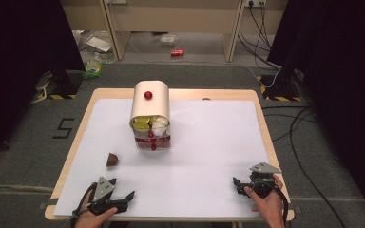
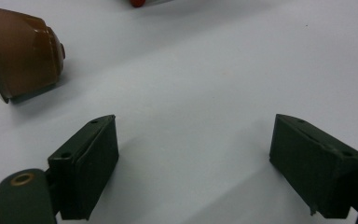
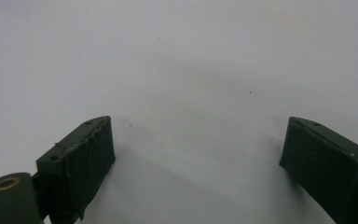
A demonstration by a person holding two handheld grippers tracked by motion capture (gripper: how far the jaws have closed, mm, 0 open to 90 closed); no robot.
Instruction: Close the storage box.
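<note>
White table carries a brown capsule near the left tool. Both tools, left and right, gape wide, empty. Capsule appears light, rigid, slippery; grip its tapered sides.

A red can lies on the floor beyond the table.

A cream round-topped dispenser with a red knob stands mid-table, its open front showing yellow and white capsules. A brown coffee capsule lies on its side, well apart, front-left.
</note>
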